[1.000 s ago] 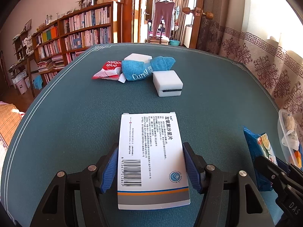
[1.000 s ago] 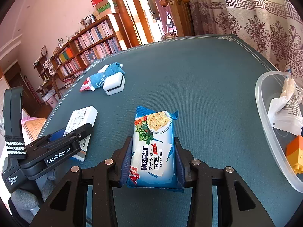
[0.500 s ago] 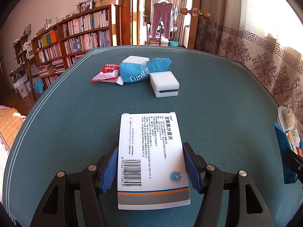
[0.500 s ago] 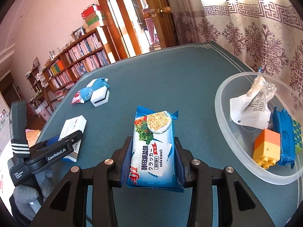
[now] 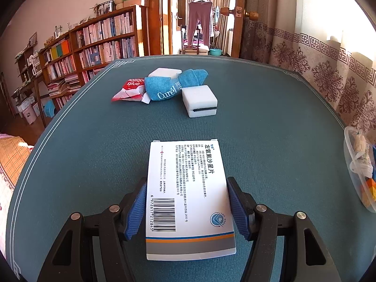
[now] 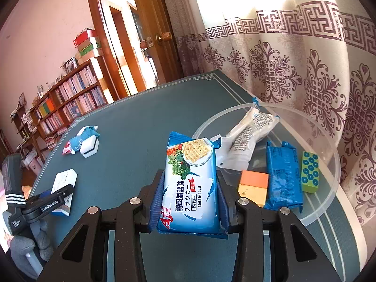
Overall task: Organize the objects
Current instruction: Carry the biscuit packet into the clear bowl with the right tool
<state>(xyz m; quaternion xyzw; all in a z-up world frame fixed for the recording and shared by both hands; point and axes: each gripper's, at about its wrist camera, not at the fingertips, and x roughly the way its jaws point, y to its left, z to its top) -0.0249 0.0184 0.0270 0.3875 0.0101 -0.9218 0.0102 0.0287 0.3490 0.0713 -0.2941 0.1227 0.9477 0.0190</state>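
A white medicine box (image 5: pixel 188 195) with a barcode sits between the blue pads of my left gripper (image 5: pixel 186 188), which is shut on its long sides just above the green table (image 5: pixel 270 122). In the right wrist view that left gripper (image 6: pixel 58 197) and its medicine box (image 6: pixel 64 181) stay low at the left. My right gripper (image 6: pixel 190 176) is shut on a blue soda biscuit pack (image 6: pixel 190 183), held above the table beside the near left rim of a clear plastic bowl (image 6: pixel 235 110). The bowl (image 5: pixel 350 159) also shows at the far right of the left wrist view.
The bowl holds a white packet (image 6: pixel 249 138), an orange-yellow block (image 6: pixel 253 186), a blue pack (image 6: pixel 283 176) and a green block (image 6: pixel 310 171). Farther back lie two white sponges (image 5: pixel 199 103), a blue Curél cloth (image 5: pixel 174 87) and a red glue packet (image 5: pixel 130 89). A curtain (image 6: pixel 317 82) hangs behind the bowl.
My right gripper has carried the biscuit pack to the right and slightly up, up to the bowl's rim, and has left the left wrist view. The left gripper and box have stayed put.
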